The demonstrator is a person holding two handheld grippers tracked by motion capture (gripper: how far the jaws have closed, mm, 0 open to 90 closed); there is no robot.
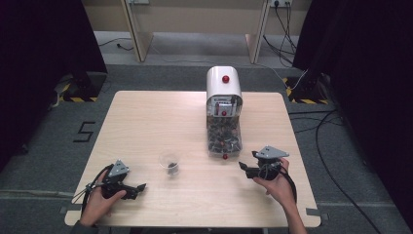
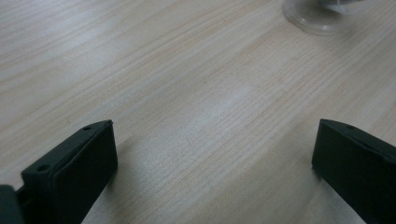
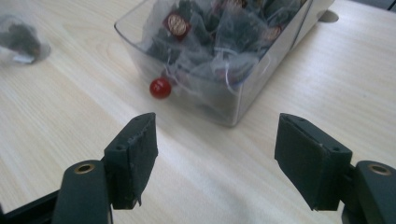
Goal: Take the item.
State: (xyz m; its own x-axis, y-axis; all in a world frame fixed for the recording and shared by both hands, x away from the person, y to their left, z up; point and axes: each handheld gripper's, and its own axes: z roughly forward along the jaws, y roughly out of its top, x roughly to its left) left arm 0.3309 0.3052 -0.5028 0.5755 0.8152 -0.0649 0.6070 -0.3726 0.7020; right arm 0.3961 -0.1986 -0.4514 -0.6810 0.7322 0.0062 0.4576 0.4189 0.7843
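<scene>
A white tea-bag dispenser [image 1: 223, 85] with a red button stands at the table's middle back. Its clear drawer [image 1: 223, 141] is pulled out toward me and packed with tea bags [image 3: 205, 32]; a red knob [image 3: 160, 87] sits on its front. A small clear cup [image 1: 170, 163] holds one dark tea bag. My right gripper [image 1: 247, 162] hovers just right of the drawer front, jaws open and empty; in the right gripper view [image 3: 215, 154] it faces the drawer's corner. My left gripper [image 1: 139, 189] rests low at the front left, open and empty [image 2: 212, 158], with the cup's base [image 2: 322, 14] ahead of it.
The light wooden table [image 1: 146, 122] has bare wood on its left half and along the front edge. Cables [image 1: 336, 146] lie on the grey floor to the right. Dark curtains hang at both sides.
</scene>
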